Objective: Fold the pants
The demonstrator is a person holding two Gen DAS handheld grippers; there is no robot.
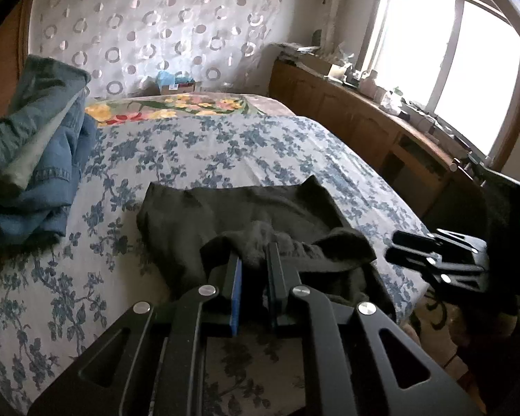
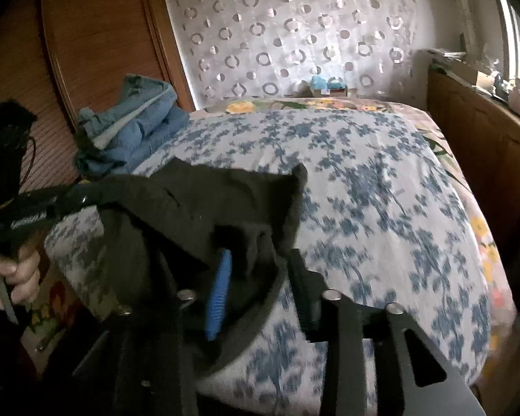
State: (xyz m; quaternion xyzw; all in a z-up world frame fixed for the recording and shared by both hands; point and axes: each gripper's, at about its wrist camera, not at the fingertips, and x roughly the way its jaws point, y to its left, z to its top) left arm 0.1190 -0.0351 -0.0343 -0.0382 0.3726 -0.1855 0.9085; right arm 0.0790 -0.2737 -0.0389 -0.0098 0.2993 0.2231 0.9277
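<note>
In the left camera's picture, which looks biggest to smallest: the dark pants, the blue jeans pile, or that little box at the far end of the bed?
1. Dark pants, though nearness to the camera inflates them.
2. Blue jeans pile, close behind; the picture's edge cuts it off, so this ranking is unsure.
3. Box, smallest by far, and also farthest away.

Both cameras ride just behind their tools, looking forward and slightly down over the bed from its near end. The left view sits close above the dark pants, window to its right. The right view looks from farther right. Both share the pants, bed, curtain and jeans.
</note>
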